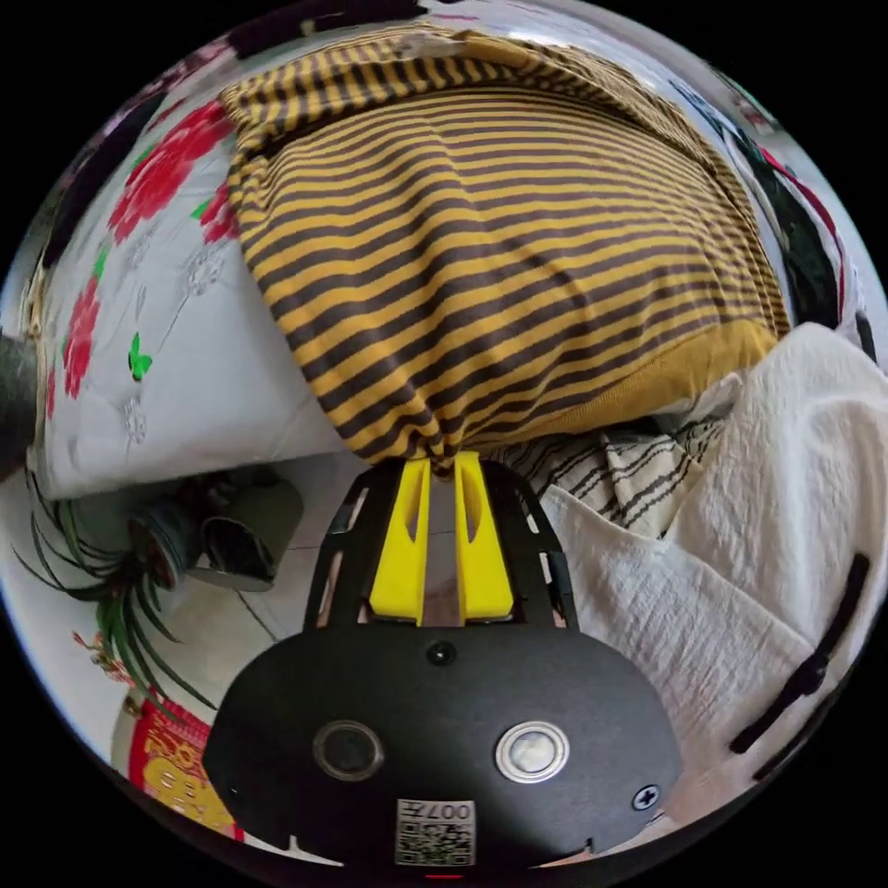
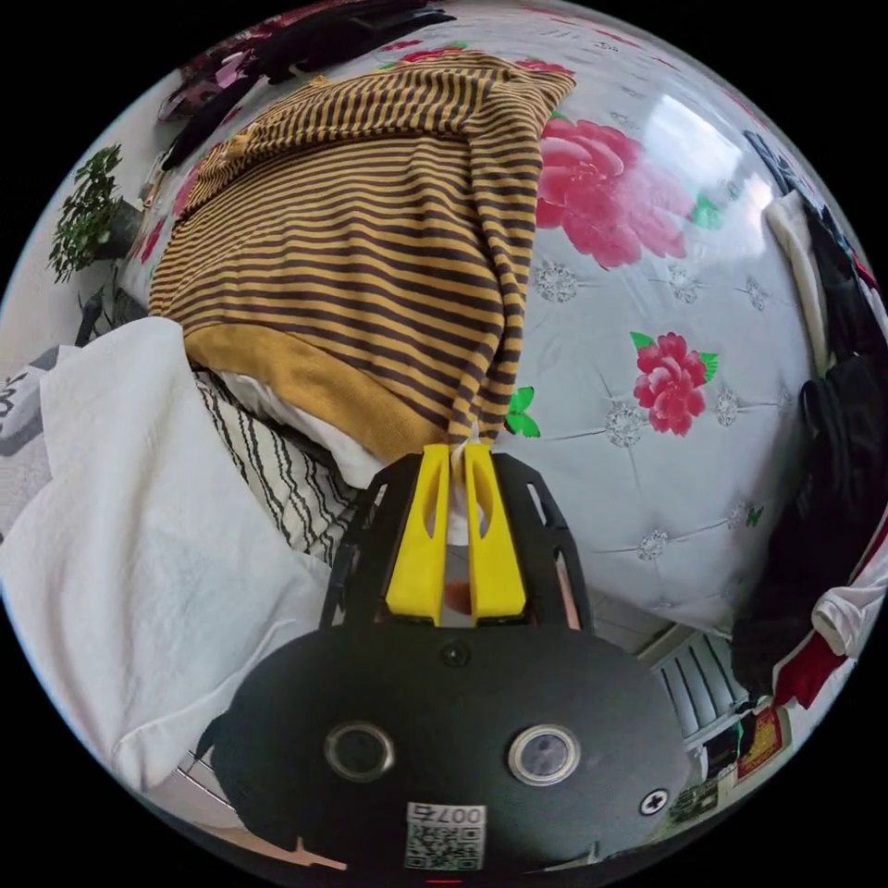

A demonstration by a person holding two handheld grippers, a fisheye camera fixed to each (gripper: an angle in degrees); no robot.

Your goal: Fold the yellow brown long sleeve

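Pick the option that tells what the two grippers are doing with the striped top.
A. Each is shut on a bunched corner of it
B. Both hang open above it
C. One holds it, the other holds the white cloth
A: the left gripper and the right gripper each have both yellow jaws pinched on gathered fabric of the striped top.

One striped long sleeve [image 1: 499, 240]; one white cloth [image 1: 740, 518]; one striped white cloth [image 1: 638, 472]; two potted plants [image 1: 139, 564] [image 2: 88, 213].

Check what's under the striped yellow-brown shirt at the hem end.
Under the hem of the striped shirt a white garment pokes out, lying over a black-and-white striped cloth. Farther in, the shirt covers whatever lies on the floral bedspread.
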